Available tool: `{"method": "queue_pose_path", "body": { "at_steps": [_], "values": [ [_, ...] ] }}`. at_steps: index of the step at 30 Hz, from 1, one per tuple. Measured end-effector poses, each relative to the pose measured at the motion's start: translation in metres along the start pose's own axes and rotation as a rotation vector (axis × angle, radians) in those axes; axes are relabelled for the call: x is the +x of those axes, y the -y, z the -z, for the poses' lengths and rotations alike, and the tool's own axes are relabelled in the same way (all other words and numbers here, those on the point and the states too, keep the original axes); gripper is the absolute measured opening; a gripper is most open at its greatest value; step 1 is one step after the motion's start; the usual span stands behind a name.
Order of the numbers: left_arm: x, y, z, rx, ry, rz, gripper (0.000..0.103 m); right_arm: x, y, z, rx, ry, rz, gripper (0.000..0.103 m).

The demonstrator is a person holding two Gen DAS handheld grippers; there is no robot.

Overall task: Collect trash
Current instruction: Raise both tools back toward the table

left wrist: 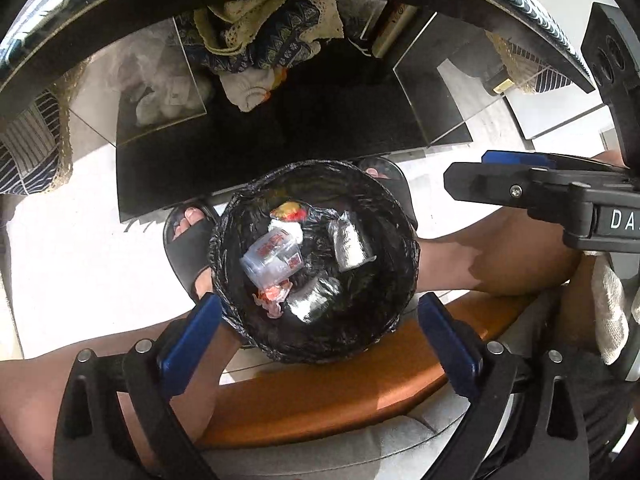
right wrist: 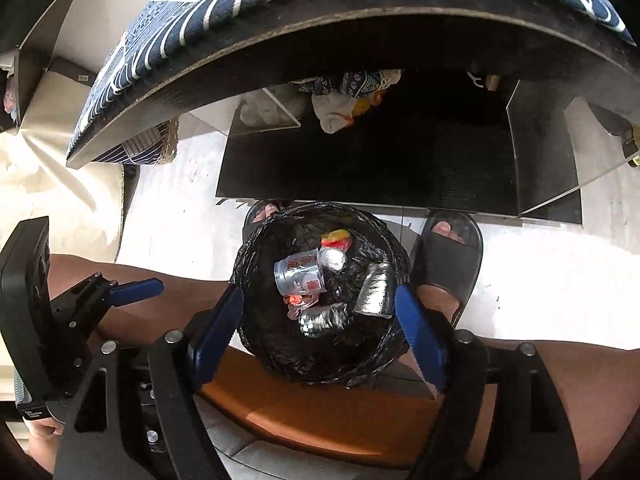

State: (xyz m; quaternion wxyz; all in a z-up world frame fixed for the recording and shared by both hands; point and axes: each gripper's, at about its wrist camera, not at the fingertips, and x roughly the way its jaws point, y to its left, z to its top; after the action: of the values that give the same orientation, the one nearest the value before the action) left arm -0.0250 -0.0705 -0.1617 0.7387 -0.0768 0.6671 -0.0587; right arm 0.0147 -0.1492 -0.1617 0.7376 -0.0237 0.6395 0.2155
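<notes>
A: From the left wrist, where is the trash?

B: In the bin [left wrist: 316, 260], a round one lined with a black bag, standing on the pale floor [left wrist: 80, 264]. Inside lie a clear plastic cup [left wrist: 272, 260] with red print, two silver foil wrappers [left wrist: 350, 246], a white crumpled piece and a red-yellow wrapper [left wrist: 289, 211] at the far side of the bin, and a reddish scrap [left wrist: 272, 300] at its near side.

A: And the left hand-held gripper [left wrist: 320, 332]?

B: Released, blue pads spread wide, nothing between them, above the bin's near rim. The right hand-held gripper [left wrist: 480, 176] shows to the right of the bin, its state unclear here.

A: Room around the bin?

B: Tight. A sandalled foot [left wrist: 188, 240] is just beside it on each side, an orange-brown chair edge [left wrist: 340, 384] at its near side, a black mat [left wrist: 280, 140] beyond it.

A: The right wrist view?

B: The same bin [right wrist: 320, 292] with the same cup [right wrist: 298, 274] and foil [right wrist: 376, 292]. The right hand-held gripper [right wrist: 320, 332] is released, empty, pads flanking the bin's near half. The left hand-held gripper [right wrist: 132, 290] is left of the bin. The desk [right wrist: 360, 24] edge, under a blue patterned cloth [right wrist: 192, 12], arches beyond the bin.
</notes>
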Motion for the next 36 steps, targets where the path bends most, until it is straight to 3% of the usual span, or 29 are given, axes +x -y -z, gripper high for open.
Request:
{"method": "queue_pose_path", "body": {
  "at_steps": [11, 15, 21, 24, 29, 36],
  "values": [
    [-0.016, 0.001, -0.006, 0.003, 0.088, 0.009, 0.096, -0.017, -0.002, -0.001, -0.004, 0.092, -0.029, 0.078],
    [-0.033, 0.004, -0.009, 0.024, 0.178, 0.002, 0.096, -0.036, -0.007, -0.001, -0.03, 0.178, -0.032, 0.079],
    [-0.067, 0.008, -0.022, 0.064, 0.339, 0.014, 0.096, -0.08, -0.012, 0.003, -0.082, 0.387, -0.044, 0.083],
    [-0.083, 0.009, -0.034, 0.089, 0.408, 0.01, 0.096, -0.094, -0.01, 0.001, -0.074, 0.441, -0.056, 0.086],
    [-0.111, -0.008, -0.057, 0.061, 0.512, 0.009, 0.096, -0.109, -0.01, -0.015, -0.104, 0.508, -0.076, 0.086],
    [-0.135, -0.042, -0.101, -0.023, 0.586, -0.005, 0.096, -0.123, -0.013, -0.061, -0.177, 0.567, -0.072, 0.088]
  ]
}}
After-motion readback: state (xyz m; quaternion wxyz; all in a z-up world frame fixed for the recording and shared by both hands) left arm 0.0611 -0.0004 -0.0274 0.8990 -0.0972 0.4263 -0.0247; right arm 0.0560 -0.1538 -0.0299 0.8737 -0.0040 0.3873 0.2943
